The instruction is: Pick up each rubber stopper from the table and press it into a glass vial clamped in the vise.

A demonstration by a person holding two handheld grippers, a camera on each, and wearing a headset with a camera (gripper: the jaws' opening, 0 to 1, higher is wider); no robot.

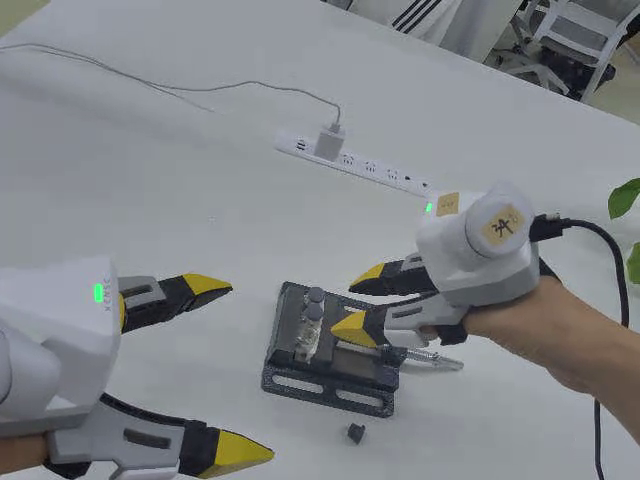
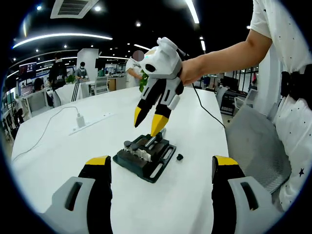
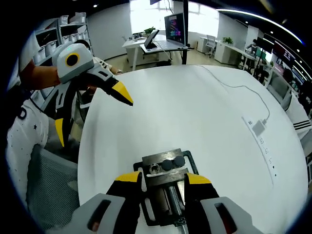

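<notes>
A small black vise [image 1: 330,385] stands on the white table and clamps a row of glass vials [image 1: 312,322]. Two vials carry dark stoppers [image 3: 173,162]; the one beside them [image 3: 155,168] looks unplugged. A loose black rubber stopper [image 1: 356,433] lies on the table just in front of the vise, also seen in the left gripper view [image 2: 180,157]. My right gripper [image 1: 347,305] hovers open over the vise's right side with nothing in it. My left gripper [image 1: 245,370] is spread wide open to the left of the vise, holding nothing.
A white power strip [image 1: 350,160] with a plugged charger [image 1: 330,140] and its cable lies behind the vise. A green plant leaf [image 1: 625,200] shows at the right edge. An office chair [image 2: 258,141] stands by the table's edge.
</notes>
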